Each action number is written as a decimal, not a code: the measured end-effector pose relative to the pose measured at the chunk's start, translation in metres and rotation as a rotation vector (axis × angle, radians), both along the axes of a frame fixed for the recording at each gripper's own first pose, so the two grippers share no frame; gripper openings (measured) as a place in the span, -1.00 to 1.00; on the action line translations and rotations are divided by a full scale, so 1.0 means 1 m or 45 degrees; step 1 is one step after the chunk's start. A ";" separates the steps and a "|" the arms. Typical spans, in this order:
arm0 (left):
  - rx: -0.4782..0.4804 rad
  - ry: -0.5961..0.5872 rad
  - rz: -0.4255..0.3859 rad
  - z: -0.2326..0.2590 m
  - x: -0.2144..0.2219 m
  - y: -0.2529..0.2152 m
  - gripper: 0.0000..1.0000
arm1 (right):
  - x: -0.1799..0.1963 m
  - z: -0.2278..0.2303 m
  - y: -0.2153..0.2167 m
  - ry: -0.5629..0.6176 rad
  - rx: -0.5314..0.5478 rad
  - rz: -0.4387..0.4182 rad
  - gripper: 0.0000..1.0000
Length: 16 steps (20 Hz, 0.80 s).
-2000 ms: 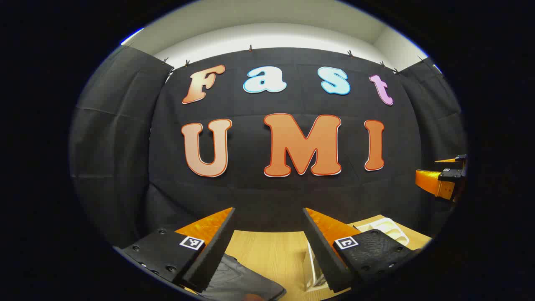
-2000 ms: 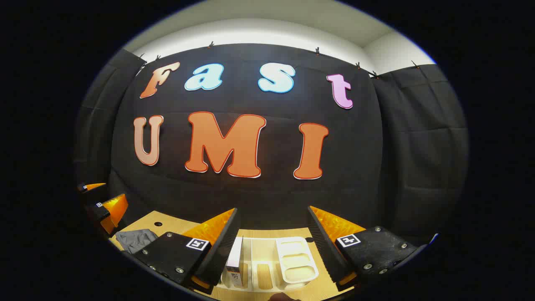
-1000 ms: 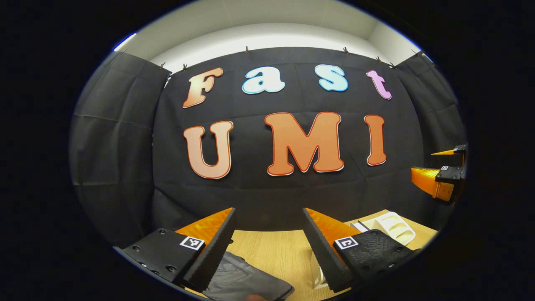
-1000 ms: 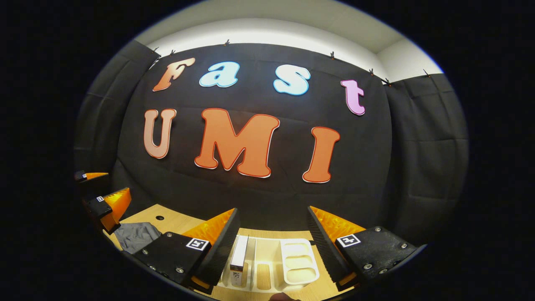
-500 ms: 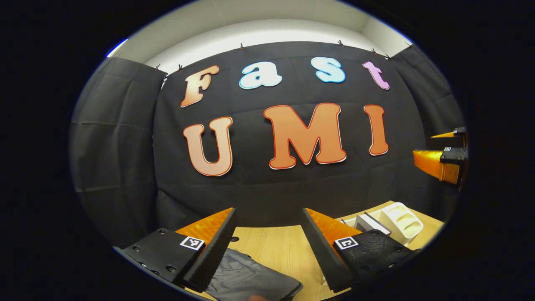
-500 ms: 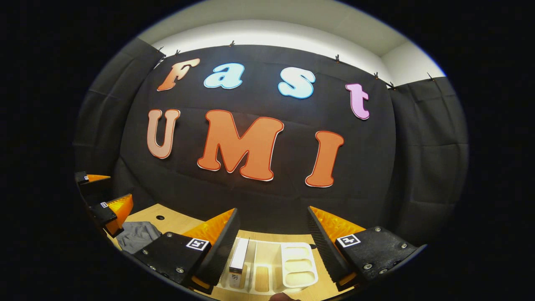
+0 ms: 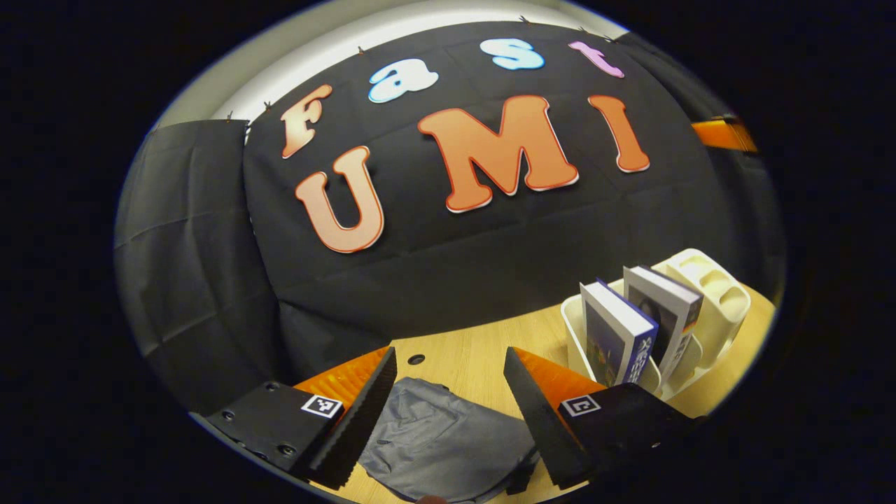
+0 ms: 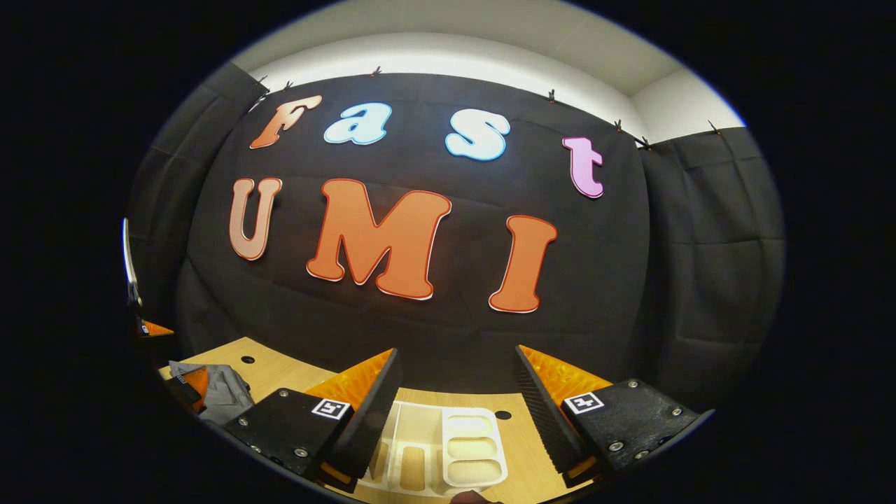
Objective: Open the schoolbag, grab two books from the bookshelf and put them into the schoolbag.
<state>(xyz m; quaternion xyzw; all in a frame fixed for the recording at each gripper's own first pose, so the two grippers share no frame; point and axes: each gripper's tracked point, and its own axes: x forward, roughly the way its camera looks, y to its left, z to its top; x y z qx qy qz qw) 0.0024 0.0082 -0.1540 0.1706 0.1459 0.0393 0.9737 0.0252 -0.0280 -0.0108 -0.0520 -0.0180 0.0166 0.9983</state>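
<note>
Schoolbag (image 7: 448,437) lies flat on desk (image 7: 476,360), just below the spread left gripper (image 7: 448,413). Two books (image 7: 619,339) stand tilted in bookshelf (image 7: 714,308) to its right. Right gripper (image 8: 455,413), spread, empty, hovers over bookshelf.

Schoolbag (image 7: 448,437): plain grey fabric, darker in the creases.
Bookshelf (image 7: 707,297): cream-white plastic, unpatterned.
Near book (image 7: 616,336): dark blue cover and spine, white page edges.
Far book (image 7: 665,311): grey-white cover carrying a dark picture.
Table (image 7: 476,357): pale wood grain.
Wall cloth (image 8: 693,280): black.
</note>
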 end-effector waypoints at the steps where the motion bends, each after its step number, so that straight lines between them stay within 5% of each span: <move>1: 0.051 0.020 -0.007 -0.015 -0.003 -0.001 0.94 | 0.003 -0.004 -0.003 0.004 -0.003 0.003 0.90; 10: 0.439 0.227 0.021 -0.110 -0.036 0.005 0.92 | 0.018 -0.013 -0.030 -0.009 -0.011 0.093 0.90; 16: 0.540 0.387 0.045 -0.163 -0.064 0.010 0.92 | 0.016 -0.018 -0.050 -0.008 -0.012 0.106 0.90</move>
